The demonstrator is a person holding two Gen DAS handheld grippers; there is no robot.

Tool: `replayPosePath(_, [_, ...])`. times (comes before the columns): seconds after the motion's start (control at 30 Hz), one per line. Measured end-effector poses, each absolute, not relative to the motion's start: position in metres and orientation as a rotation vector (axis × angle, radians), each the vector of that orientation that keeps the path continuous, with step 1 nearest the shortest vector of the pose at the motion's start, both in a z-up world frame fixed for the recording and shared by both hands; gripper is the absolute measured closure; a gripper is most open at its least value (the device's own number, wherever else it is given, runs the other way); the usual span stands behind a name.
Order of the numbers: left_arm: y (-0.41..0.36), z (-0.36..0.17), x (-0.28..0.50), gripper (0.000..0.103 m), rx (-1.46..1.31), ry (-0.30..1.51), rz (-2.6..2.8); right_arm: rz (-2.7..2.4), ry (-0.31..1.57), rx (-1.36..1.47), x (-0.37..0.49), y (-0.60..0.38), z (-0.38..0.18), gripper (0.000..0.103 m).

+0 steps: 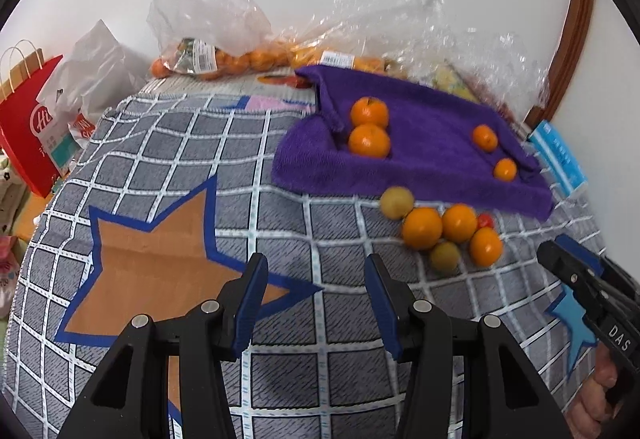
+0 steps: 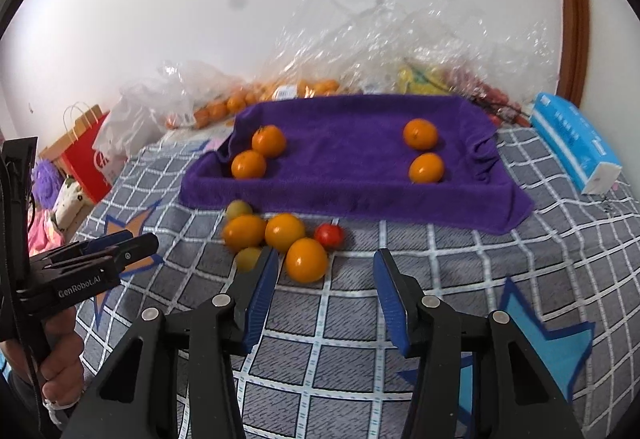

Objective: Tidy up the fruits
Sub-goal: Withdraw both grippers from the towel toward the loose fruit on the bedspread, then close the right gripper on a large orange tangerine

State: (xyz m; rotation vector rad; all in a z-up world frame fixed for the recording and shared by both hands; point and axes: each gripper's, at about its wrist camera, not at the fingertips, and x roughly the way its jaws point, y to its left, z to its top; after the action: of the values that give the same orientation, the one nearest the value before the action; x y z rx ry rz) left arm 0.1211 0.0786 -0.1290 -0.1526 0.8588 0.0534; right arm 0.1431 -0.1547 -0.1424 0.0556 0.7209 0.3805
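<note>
A purple towel (image 2: 352,159) (image 1: 420,155) lies on the checked bedspread with two oranges at its left (image 2: 260,151) (image 1: 369,127) and two at its right (image 2: 422,151) (image 1: 494,153). In front of it sits a loose cluster: three oranges (image 2: 286,239) (image 1: 452,229), two yellow-green fruits (image 2: 239,209) (image 1: 396,202) and a small red tomato (image 2: 329,235) (image 1: 485,221). My left gripper (image 1: 316,279) is open and empty, left of the cluster. My right gripper (image 2: 324,271) is open and empty, just before the nearest orange (image 2: 306,259).
Clear plastic bags of oranges (image 1: 224,59) and other fruit (image 2: 420,79) line the wall behind the towel. A blue tissue pack (image 2: 572,143) lies at the right. A red paper bag (image 1: 28,135) stands off the bed's left edge.
</note>
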Motion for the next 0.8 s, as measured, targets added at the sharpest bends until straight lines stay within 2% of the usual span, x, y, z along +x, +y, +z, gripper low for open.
replayPosePath(0.23, [0.085,-0.145,0.127,0.055,-0.150,0.905,0.051,0.381,0.761,0.010,0.156,-0.137,-0.159,0.058])
replayPosePath(0.37, [0.090,-0.153,0.128,0.055,-0.162,0.916,0.049,0.382,0.802,0.000,0.164,-0.130,-0.168,0.067])
replayPosePath(0.53, [0.092,-0.156,0.123,0.055,-0.158,0.893,0.053,0.378,0.821,-0.016,0.172,-0.121,-0.174,0.067])
replayPosePath(0.7, [0.085,-0.159,0.121,0.050,-0.102,0.875,0.062,0.367,0.844,-0.035,0.181,-0.113,-0.181,0.067])
replayPosePath(0.8, [0.084,-0.159,0.121,0.041,-0.092,0.878,0.053,0.357,0.825,-0.044,0.182,-0.111,-0.186,0.070])
